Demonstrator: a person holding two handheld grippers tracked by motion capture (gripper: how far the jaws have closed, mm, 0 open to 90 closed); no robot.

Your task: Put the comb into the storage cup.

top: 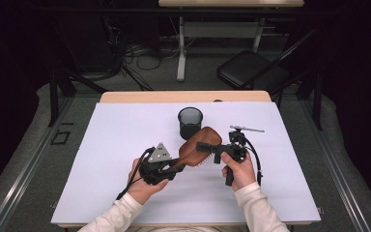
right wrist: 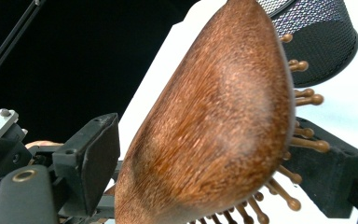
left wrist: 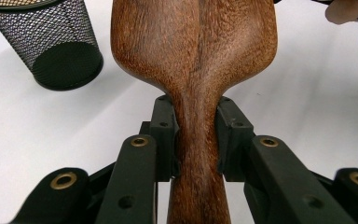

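A wooden hairbrush (top: 199, 144) is held off the white mat, smooth back up and bristles down. My left gripper (top: 171, 166) is shut on its narrow handle; in the left gripper view both pads (left wrist: 164, 135) press the neck below the wide head (left wrist: 196, 46). My right gripper (top: 206, 147) stands open around the head from the right. In the right gripper view the head (right wrist: 214, 130) lies between the jaws, one pad (right wrist: 95, 158) a little off the wooden back and the other by the bristle tips (right wrist: 303, 144).
A black mesh cup (top: 190, 123) stands upright on the white mat (top: 121, 145), just behind the brush; it is also in the left gripper view (left wrist: 42, 46). Beyond the table's far edge (top: 183, 96) stand a folding chair (top: 251, 70) and another table's legs.
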